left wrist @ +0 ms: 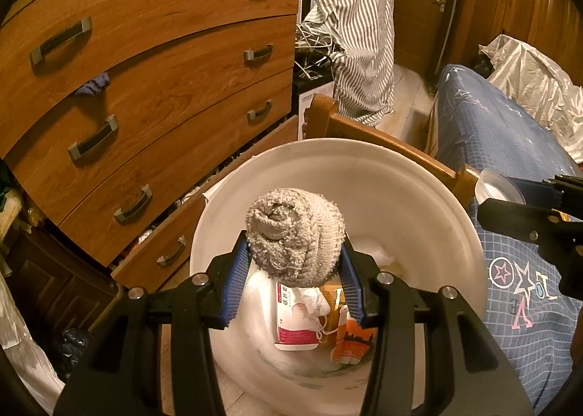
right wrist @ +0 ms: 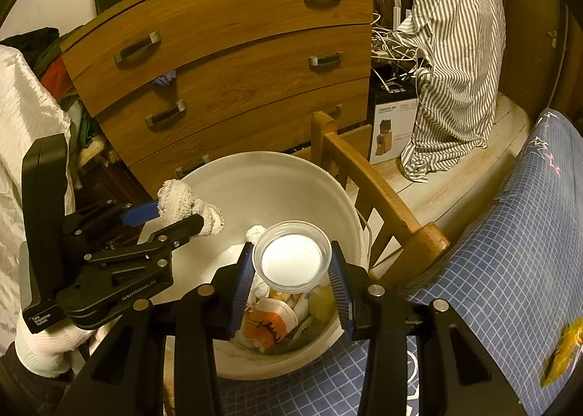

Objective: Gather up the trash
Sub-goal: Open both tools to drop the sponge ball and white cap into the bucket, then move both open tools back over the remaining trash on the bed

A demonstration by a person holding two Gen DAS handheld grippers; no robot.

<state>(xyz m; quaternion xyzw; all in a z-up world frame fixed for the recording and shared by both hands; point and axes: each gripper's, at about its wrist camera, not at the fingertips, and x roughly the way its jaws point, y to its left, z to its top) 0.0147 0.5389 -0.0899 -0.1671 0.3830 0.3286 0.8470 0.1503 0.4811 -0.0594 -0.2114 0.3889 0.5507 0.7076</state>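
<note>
The left gripper (left wrist: pixel 293 263) holds a balled-up grey knitted cloth (left wrist: pixel 295 233) between its blue pads, jaws closed on it at a middling width, right over the mouth of a white bucket (left wrist: pixel 419 197). The right gripper (right wrist: pixel 291 270) grips a small clear plastic cup (right wrist: pixel 291 257) the same way, jaws pressed on both sides of its rim, also above the bucket, nearer its rim on the bed side. Down in the bucket lie a white tube with a pink label (left wrist: pixel 293 321), an orange-and-white wrapper (left wrist: pixel 355 339) and some white tissue. Just beside the bucket runs a wooden bed frame (right wrist: pixel 382 204), and a blue grid-patterned sheet (right wrist: pixel 510 270) with stars covers the mattress. Behind the bucket stands a wooden chest of drawers (left wrist: pixel 164 62), its lowest drawer pulled out and a scrap of blue fabric poking from a higher one. Farther back a grey striped shirt (left wrist: pixel 357 33) hangs over tangled white cables, above a pale plank floor (right wrist: pixel 455 175), with dark wooden doors behind. Only the right wrist view shows the person's white-gloved hand (right wrist: pixel 47 346) on the left gripper, a yellow wrapper (right wrist: pixel 563 350) on the sheet, and a knife-block box (right wrist: pixel 393 128) on the floor. Only the left wrist view shows crumpled silvery-white fabric (left wrist: pixel 535 84) on the far side of the bed.
</note>
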